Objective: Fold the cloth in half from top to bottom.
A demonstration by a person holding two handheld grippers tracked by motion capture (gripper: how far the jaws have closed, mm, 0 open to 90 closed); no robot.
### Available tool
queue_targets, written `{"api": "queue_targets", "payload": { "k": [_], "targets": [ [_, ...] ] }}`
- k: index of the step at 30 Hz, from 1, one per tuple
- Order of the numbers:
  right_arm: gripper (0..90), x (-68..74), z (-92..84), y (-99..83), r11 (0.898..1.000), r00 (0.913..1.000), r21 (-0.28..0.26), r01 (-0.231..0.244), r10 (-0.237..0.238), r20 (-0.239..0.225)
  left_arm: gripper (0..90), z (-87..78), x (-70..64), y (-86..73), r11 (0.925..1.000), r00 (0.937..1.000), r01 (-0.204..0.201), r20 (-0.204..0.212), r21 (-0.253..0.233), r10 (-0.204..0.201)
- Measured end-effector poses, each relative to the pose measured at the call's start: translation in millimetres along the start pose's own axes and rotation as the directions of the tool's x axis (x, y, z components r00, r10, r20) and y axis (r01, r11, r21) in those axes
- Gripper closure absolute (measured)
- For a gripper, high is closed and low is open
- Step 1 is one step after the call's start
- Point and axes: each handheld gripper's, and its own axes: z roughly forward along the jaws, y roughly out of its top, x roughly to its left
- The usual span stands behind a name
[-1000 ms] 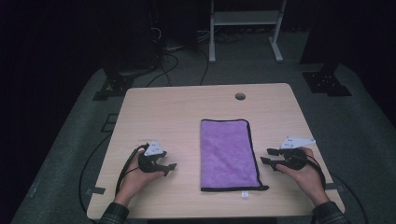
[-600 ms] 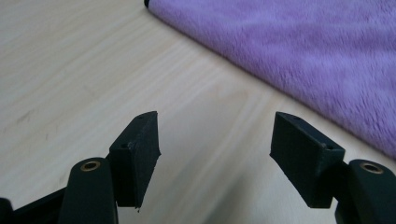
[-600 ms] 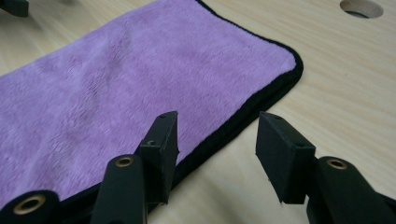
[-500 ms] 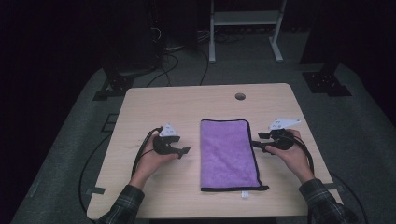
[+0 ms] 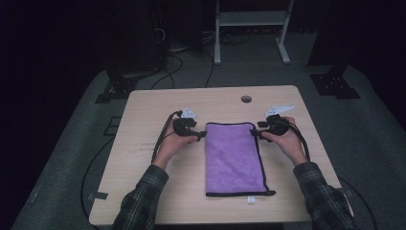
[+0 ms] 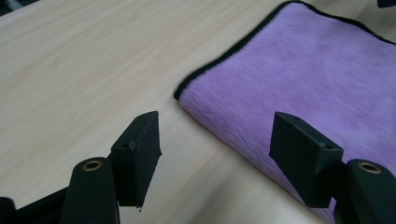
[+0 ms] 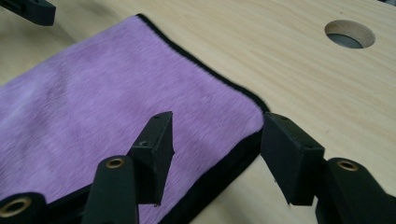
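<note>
while a person in plaid sleeves [image 5: 143, 201] leans over it, a pale wooden table [image 5: 143, 191] carries a folded purple towel [image 5: 234, 158] with black edging, laid lengthwise a little right of the table's middle, its far edge short of the round cable hole [image 5: 246, 99] near the table's far side. at the towel's far left corner, the left gripper [image 5: 202, 135] hangs just beside the cloth in the high view; in the left gripper view its jaws stand apart, one over bare wood and one over the purple pile, the black-trimmed corner lying ahead of the gap between them, and no pad presses on the cloth. at the towel's far right corner, the right gripper [image 5: 256, 129] has just been widening its jaws; in the right gripper view they straddle the corner with one jaw above the purple pile and the other just off the cloth's edge over wood, nothing clamped. a small white tag [image 5: 251, 198] sticks out from the towel's near edge.
</note>
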Motion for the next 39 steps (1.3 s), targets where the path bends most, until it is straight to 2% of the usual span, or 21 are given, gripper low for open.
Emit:
{"api": "queue_targets", "payload": {
  "k": [5,6,9,11,14,15,19,23,28,33,39],
  "targets": [
    [44.0,-13.9,15.0,7.2,1.0,0.9997,0.023,-0.008,0.008,0.023,33.7,19.3,12.7,5.8,0.9997,0.9997,0.02,-0.015,0.016,-0.02],
    [43.6,-16.8,17.6,7.3,1.0,0.9993,0.01,-0.02,0.02,0.031,33.8,23.6,15.2,6.8,0.9995,0.9994,0.022,-0.026,0.02,-0.022],
    [43.0,-25.3,26.6,7.5,0.998,0.9983,0.051,-0.03,0.028,0.05,34.6,31.0,19.0,8.7,0.9984,0.9984,0.053,-0.023,0.019,-0.052],
    [43.2,-29.3,31.6,8.4,0.998,0.9976,0.042,-0.043,0.04,0.056,34.9,36.8,20.1,9.5,0.9981,0.9986,0.038,-0.038,0.049,-0.036],
    [42.8,-33.1,38.3,4.6,0.997,0.9968,0.06,-0.051,0.047,0.065,35.6,43.8,20.9,8.2,0.9974,0.9983,0.046,-0.039,0.055,-0.044],
    [42.8,-33.7,39.7,3.3,0.996,0.9968,0.068,-0.052,0.047,0.064,35.9,45.8,21.3,7.8,0.997,0.9987,0.04,-0.035,0.067,-0.037],
    [42.0,-35.0,44.9,-0.3,0.996,0.9977,0.068,-0.051,0.048,0.048,39.6,50.5,18.7,8.6,0.997,0.999,0.04,-0.022,0.066,-0.038],
    [44.0,-35.0,46.3,-2.4,0.998,0.9989,0.062,-0.031,0.029,0.038,45.1,53.0,18.9,10.0,0.9965,0.9991,0.042,0.004,0.072,-0.043],
    [64.0,-32.2,45.1,-2.1,0.998,0.9997,0.066,-0.023,0.023,-0.002,51.4,53.4,21.5,10.9,0.9967,0.9988,0.023,0.042,0.077,-0.026],
    [74.3,-30.8,45.0,-1.4,0.996,0.9987,0.077,-0.041,0.044,-0.026,53.5,54.3,21.5,13.4,0.9957,0.9987,0.019,0.045,0.091,-0.023],
    [81.0,-29.6,44.9,-1.2,0.994,0.9969,0.083,-0.064,0.068,-0.041,55.9,55.9,23.8,12.6,0.9945,0.9908,0.077,0.106,0.071,-0.084]
  ]
}}
